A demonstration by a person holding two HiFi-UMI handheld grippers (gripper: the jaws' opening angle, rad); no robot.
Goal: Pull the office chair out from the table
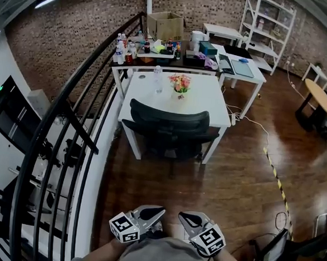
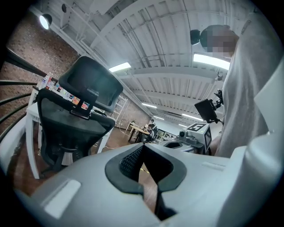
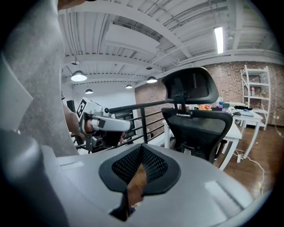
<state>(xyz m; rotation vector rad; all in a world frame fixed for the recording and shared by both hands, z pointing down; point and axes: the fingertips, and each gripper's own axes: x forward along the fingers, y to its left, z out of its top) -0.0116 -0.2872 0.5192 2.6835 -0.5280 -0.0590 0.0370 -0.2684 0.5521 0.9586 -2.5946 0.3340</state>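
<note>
Left gripper (image 1: 148, 212) and right gripper (image 1: 194, 218) sit side by side low in the head view, each with its jaws pressed together on nothing. To the left, a black railing (image 1: 67, 143) curves close past the white table (image 1: 210, 100). The office chair (image 1: 169, 127) is tucked against the table's near edge, well apart from both grippers. Bare wooden floor (image 1: 165, 188) lies open between them. Farther right, a striped strip (image 1: 276, 175) crosses the floor. A bottle (image 1: 157, 79) and flowers (image 1: 180, 82) stand on the table.
</note>
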